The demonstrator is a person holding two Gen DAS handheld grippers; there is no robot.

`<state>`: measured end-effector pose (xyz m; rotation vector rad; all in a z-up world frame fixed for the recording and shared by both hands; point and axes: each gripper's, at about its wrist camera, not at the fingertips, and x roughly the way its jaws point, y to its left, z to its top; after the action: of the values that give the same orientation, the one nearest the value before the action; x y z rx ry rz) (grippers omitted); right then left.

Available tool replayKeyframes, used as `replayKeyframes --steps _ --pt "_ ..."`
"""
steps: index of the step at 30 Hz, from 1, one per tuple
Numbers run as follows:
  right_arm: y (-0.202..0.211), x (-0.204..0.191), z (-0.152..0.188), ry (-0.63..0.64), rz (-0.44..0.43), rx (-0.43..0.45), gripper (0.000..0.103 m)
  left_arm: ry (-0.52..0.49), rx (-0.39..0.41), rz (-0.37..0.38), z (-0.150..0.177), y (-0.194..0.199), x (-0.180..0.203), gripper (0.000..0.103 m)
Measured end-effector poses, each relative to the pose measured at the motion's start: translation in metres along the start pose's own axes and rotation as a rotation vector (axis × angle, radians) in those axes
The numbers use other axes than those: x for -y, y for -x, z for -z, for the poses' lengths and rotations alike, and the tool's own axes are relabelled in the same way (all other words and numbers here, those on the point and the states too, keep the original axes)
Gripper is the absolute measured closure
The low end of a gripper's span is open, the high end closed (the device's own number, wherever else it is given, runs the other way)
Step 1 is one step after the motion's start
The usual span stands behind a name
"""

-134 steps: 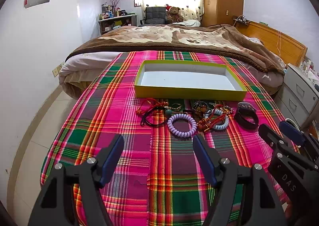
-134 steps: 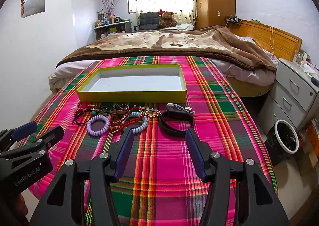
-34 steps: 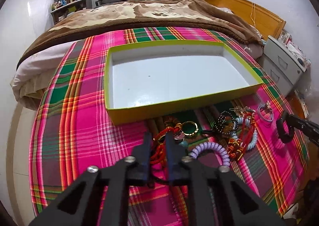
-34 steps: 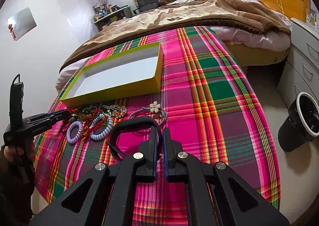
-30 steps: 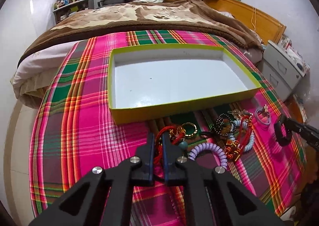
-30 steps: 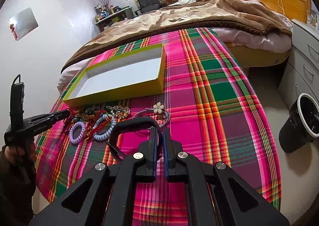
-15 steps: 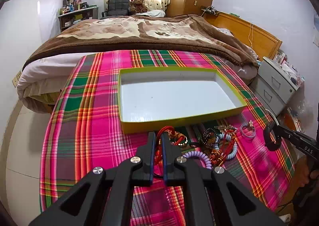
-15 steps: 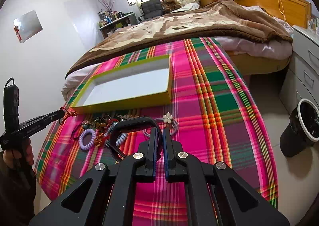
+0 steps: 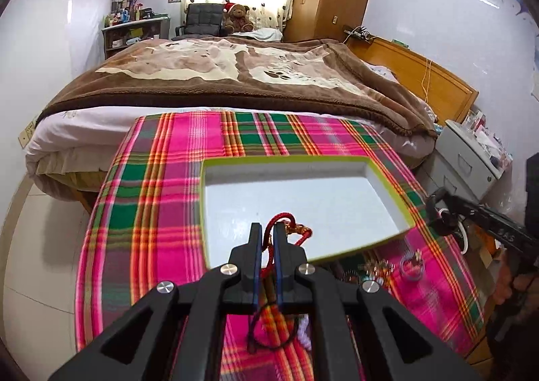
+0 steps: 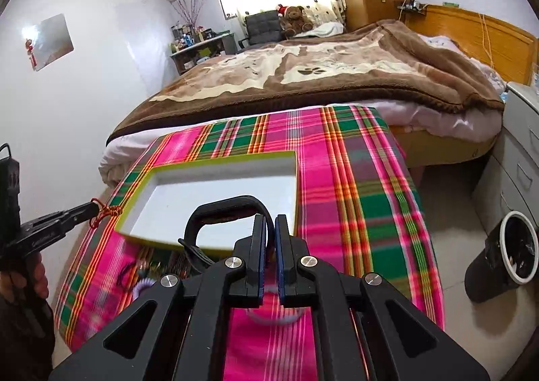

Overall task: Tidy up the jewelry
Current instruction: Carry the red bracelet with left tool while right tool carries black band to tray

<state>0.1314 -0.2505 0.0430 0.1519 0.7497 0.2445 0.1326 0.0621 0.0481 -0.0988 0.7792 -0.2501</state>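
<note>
Nothing has been put in the yellow box (image 9: pixel 387 189) yet: a red cord bracelet (image 9: pixel 286 229) is clenched in the left tongs (image 9: pixel 268 246) and a black band (image 10: pixel 229 209) in the right tongs (image 10: pixel 269 239), both held above the box, while more jewelry (image 9: pixel 380 268) is left on the plaid cloth (image 9: pixel 151 212).

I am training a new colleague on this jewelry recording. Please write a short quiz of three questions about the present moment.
1. True or false: the left gripper is shut on the red cord bracelet.
2. What does the right gripper hold: A) purple coil bracelet, B) black band, C) nothing?
3. What lies inside the yellow-rimmed tray?

Key
1. True.
2. B.
3. Nothing; its white floor is bare.
</note>
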Motion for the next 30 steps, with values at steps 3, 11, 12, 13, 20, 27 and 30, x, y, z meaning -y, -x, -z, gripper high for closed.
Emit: replayKeyframes --steps 3,11,12,13,20,27,30 --pt "-0.020 0.001 -0.011 0.003 0.011 -0.020 0.098 0.016 -0.006 0.016 -0.010 -0.015 -0.004 0.096" --pt "-0.082 0.003 -0.034 0.025 0.038 -0.093 0.098 0.019 -0.049 -0.023 -0.028 -0.058 -0.010 0.096" --pt "-0.088 0.003 -0.037 0.028 0.044 -0.101 0.098 0.022 -0.055 -0.028 -0.030 -0.065 -0.011 0.096" --pt "-0.093 0.004 -0.038 0.028 0.048 -0.107 0.098 0.025 -0.058 -0.027 -0.031 -0.070 -0.012 0.096" --pt "-0.128 0.002 -0.049 0.054 0.069 -0.149 0.098 0.060 -0.106 -0.029 -0.034 -0.105 -0.022 0.096" --pt "-0.148 -0.003 -0.053 0.085 0.091 -0.174 0.098 0.061 -0.139 -0.038 -0.034 -0.124 -0.025 0.096" --pt "-0.154 -0.005 -0.052 0.105 0.104 -0.180 0.098 0.065 -0.145 -0.030 -0.034 -0.126 -0.026 0.096"
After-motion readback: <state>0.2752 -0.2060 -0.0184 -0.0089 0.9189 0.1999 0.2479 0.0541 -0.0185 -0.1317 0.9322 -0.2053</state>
